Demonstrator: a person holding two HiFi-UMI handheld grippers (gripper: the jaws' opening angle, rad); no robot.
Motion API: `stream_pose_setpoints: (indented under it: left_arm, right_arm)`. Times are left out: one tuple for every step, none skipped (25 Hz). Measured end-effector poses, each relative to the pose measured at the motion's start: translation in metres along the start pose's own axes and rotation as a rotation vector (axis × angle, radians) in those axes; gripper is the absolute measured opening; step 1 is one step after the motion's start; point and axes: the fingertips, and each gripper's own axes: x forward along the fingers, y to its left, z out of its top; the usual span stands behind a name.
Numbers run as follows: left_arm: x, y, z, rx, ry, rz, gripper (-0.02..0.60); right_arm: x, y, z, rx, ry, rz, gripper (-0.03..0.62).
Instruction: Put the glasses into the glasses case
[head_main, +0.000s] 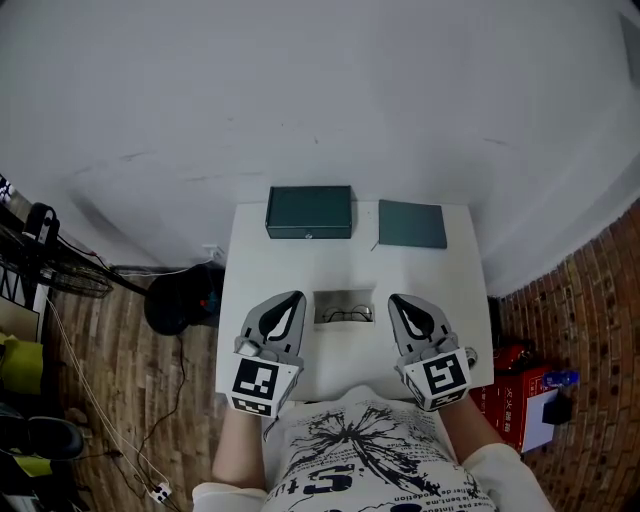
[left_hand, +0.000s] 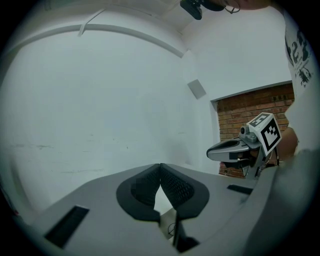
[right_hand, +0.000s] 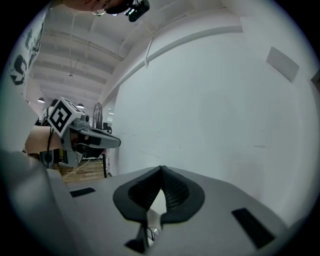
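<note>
Head view: glasses (head_main: 345, 315) lying on the white surface (head_main: 260, 260), on the person's side of the glasses case (head_main: 309, 212) (dark green, at the far edge). Left gripper view: left claw (left_hand: 160, 166) pinched fully shut, gripping nothing. Right gripper view: right claw (right_hand: 161, 169) likewise closed tip to tip, empty.

White table (head_main: 255, 262), dark green case (head_main: 309, 212), brown wooden floor (head_main: 120, 330)
</note>
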Motion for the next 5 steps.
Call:
stream_pose_setpoints:
  left_arm:
    - [-0.0007, -0.0001, -0.0001, -0.003, -0.002, 0.001, 0.015]
    - [-0.0014, 0.0000, 0.0000, -0.007, -0.005, 0.004, 0.014]
    - [-0.0020, 0.0004, 0.0003, -0.011, -0.008, 0.007, 0.014]
    - [-0.0027, 0.0008, 0.0006, -0.014, -0.011, 0.010, 0.014]
    - [-0.0034, 0.0013, 0.0010, -0.016, -0.013, 0.013, 0.014]
  right_arm:
    - [-0.0006, 0.0009, -0.0001, -0.003, 0.000, 0.002, 0.014]
    - [-0.0010, 0.0016, -0.0002, -0.004, 0.000, 0.003, 0.014]
    - [-0.0013, 0.0023, -0.0005, -0.005, 0.001, 0.003, 0.014]
    - [-0.0015, 0.0029, -0.0008, -0.005, 0.002, 0.002, 0.014]
    - [-0.0017, 0.0036, -0.0012, -0.005, 0.004, 0.002, 0.014]
